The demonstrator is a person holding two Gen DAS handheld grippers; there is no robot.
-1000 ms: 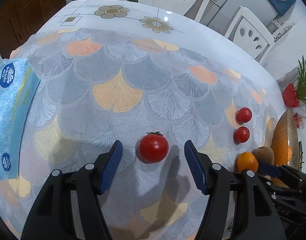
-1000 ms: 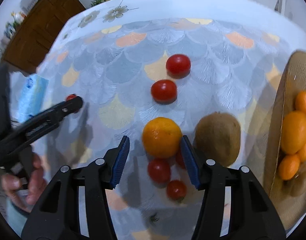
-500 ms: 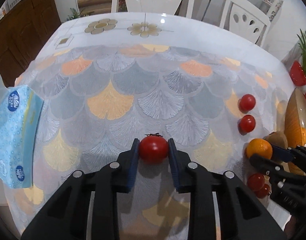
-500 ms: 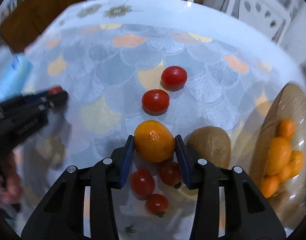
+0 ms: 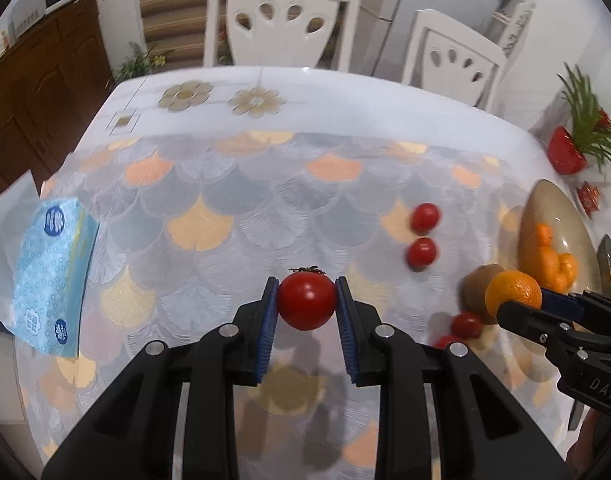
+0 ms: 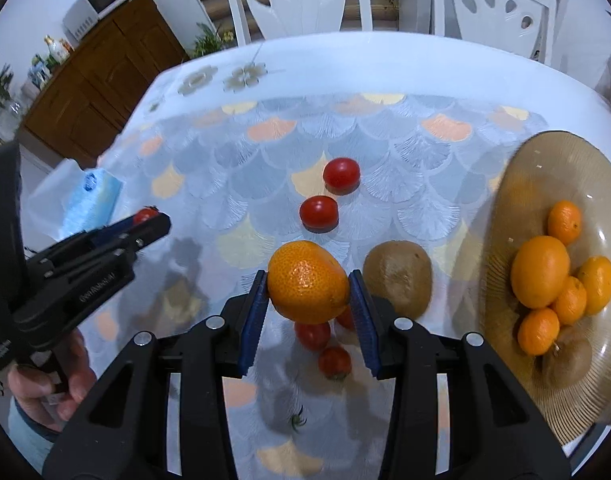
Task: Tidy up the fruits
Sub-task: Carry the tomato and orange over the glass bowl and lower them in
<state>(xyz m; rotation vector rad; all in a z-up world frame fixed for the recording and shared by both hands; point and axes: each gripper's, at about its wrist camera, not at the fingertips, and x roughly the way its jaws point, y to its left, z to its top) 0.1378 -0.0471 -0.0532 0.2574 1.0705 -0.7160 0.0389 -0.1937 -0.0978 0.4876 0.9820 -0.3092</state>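
In the left wrist view, the left tool (image 5: 306,300) has its blue ribbed pads pressed against both sides of a smooth, glossy red tomato (image 5: 306,300) with a dry stem on top, held above the table (image 5: 225,184), whose cloth shows a scalloped fan pattern in grey, orange and yellow. At the left edge lies a soft blue tissue pack (image 5: 49,276) with round blue logos; the writing on them is too small to read. Two smaller round tomatoes (image 5: 424,234) sit on the cloth well to the right. Further right the right tool (image 5: 517,300) grips a dimpled orange (image 5: 513,290); its black body bears the raised letters "DAS", cut off by the frame edge. Behind the orange sits a fuzzy brown kiwi (image 5: 475,286). In the right wrist view, the right tool (image 6: 309,292) is closed narrowly on the orange (image 6: 308,282), both blue pads touching its pebbled skin, lifted over three small tomatoes (image 6: 323,344) on the cloth. The kiwi (image 6: 398,278) lies just beside the right pad. A ribbed, translucent amber glass bowl (image 6: 545,168) on the right holds several oranges and mandarins (image 6: 553,280) and another kiwi (image 6: 567,360). At left a hand (image 6: 53,384) holds the left tool (image 6: 149,220), clamped on the tomato (image 6: 145,214); white lettering on its body is unreadable.
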